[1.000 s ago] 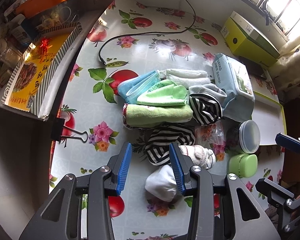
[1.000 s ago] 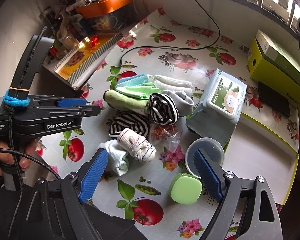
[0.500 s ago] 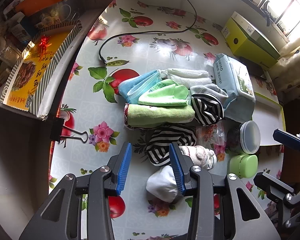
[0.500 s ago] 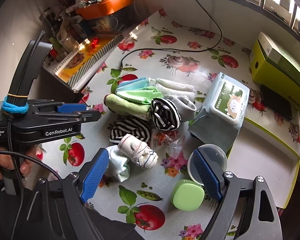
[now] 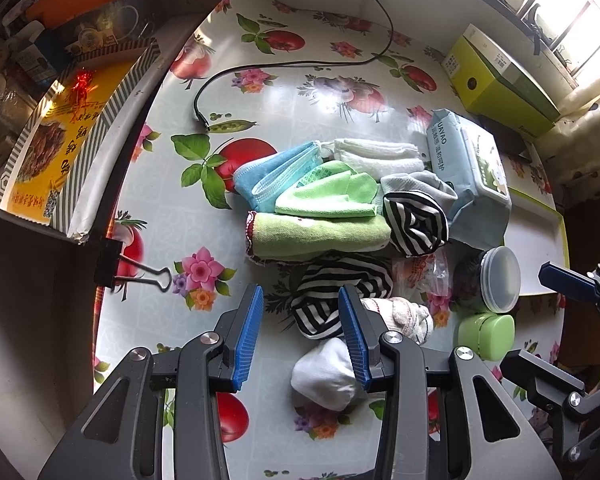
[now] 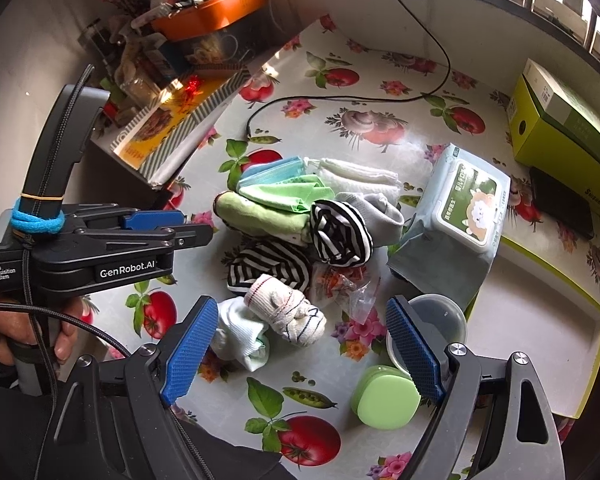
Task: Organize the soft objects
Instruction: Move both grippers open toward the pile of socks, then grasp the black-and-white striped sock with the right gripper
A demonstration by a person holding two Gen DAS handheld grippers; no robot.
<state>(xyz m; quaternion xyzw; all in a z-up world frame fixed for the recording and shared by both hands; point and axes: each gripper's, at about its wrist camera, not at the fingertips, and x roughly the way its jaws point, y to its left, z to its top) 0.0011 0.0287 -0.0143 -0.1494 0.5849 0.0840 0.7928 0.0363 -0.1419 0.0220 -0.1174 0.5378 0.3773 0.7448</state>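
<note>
Two grippers, left [image 5: 300,334] and right [image 6: 302,350] (jaws apart, holding nothing), lidded plastic tub [image 6: 440,326], contents unseen

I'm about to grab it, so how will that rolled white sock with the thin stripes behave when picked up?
The rolled white sock looks soft and light, so it should squash between the pads. It is bundled, so it may loosen or unroll. Its rounded shape might roll if nudged.

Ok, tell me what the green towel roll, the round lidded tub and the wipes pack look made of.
Green towel roll: soft terry-like cloth, matte, fuzzy nap.
Round lidded tub: apparently translucent plastic, smooth, cloudy lid.
Wipes pack: thin plastic film, slightly glossy, crumpled at its end, with what looks like a rigid flip lid.
</note>
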